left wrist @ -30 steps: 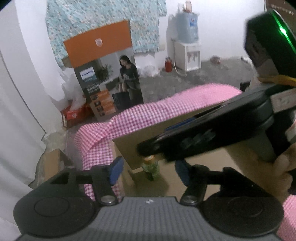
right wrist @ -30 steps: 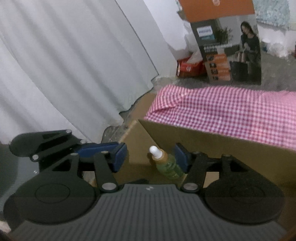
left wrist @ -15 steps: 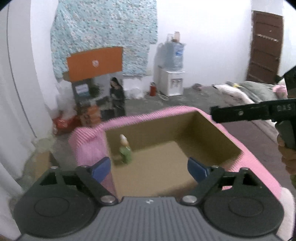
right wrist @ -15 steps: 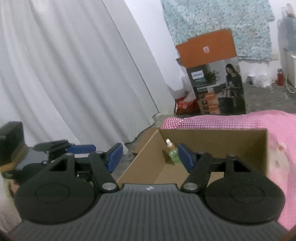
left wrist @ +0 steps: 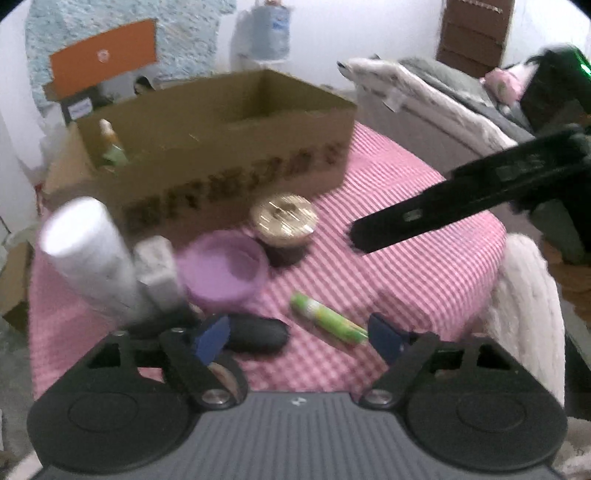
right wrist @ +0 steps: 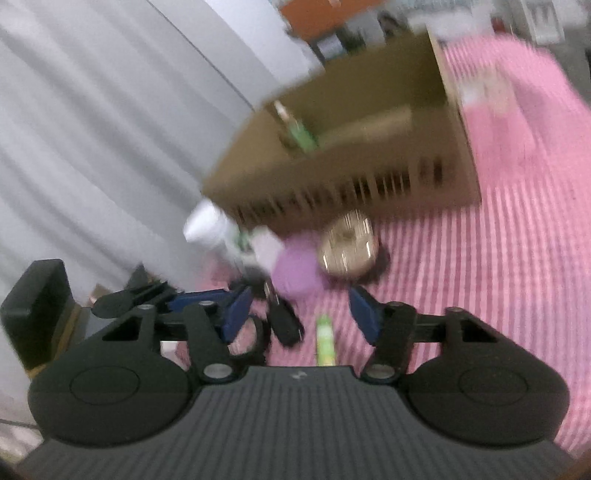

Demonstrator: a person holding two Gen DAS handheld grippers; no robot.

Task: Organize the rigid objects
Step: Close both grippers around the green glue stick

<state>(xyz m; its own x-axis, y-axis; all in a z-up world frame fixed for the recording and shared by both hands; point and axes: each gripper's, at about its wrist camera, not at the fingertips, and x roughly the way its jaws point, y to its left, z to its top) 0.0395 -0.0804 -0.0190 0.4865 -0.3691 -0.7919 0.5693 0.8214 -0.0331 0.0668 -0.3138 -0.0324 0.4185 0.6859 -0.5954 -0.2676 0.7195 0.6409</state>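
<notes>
A cardboard box (left wrist: 236, 155) (right wrist: 369, 177) stands on the pink checked cloth (left wrist: 406, 266) with a small green bottle (left wrist: 110, 147) (right wrist: 299, 133) inside. In front of it stand a white bottle (left wrist: 88, 254), a grey-white block (left wrist: 159, 269), a purple bowl (left wrist: 221, 269) and a gold-lidded jar (left wrist: 282, 221). A green tube (left wrist: 327, 319) (right wrist: 325, 339) and a black case (left wrist: 256, 334) lie nearest. My left gripper (left wrist: 297, 338) is open and empty above the tube. My right gripper (right wrist: 301, 312) is open and empty; it also shows at the right of the left wrist view (left wrist: 461, 199).
White curtains (right wrist: 92, 129) hang at the left. A bed with grey and white bedding (left wrist: 443, 96) stands at the right. An orange-topped carton (left wrist: 103, 59) and a water dispenser (left wrist: 266, 33) stand at the back wall. A fluffy white cloth (left wrist: 528, 295) lies at the table's right edge.
Both grippers have pulled back and tilted down from the box. The objects on the cloth in front of the box have come into view. The green bottle stays in the box.
</notes>
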